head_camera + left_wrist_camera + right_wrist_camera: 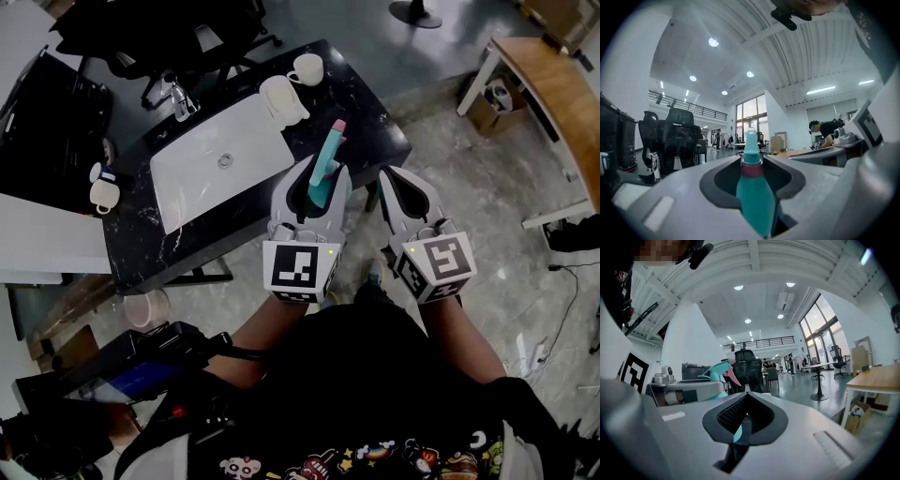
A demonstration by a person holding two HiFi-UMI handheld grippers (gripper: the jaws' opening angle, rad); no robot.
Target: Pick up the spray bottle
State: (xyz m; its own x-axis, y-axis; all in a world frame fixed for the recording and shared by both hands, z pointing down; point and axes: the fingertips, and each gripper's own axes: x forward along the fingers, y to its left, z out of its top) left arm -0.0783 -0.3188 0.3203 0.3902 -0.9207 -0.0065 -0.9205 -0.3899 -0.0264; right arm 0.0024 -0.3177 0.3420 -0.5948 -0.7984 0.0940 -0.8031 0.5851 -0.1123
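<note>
Left tongs (323, 174) around spray bottle (755, 201), its base out of sight.

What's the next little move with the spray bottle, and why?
Probably keep the left tongs shut and raise slightly: they already clamp the spray bottle by its body over the counter edge, and the right tongs are empty.

My left gripper (323, 174) has the bottle (325, 161) filling its jaws, so nothing else passes there. My right gripper (391, 178), jaws together, sits just beside it across a narrow gap. Ahead, the table (370, 122) is crowded: sink (187, 173), faucet (178, 98), pitcher (283, 100), cup (307, 68). On my right the floor (487, 187) lies open up to the desk (553, 89) and box (492, 108).
</note>
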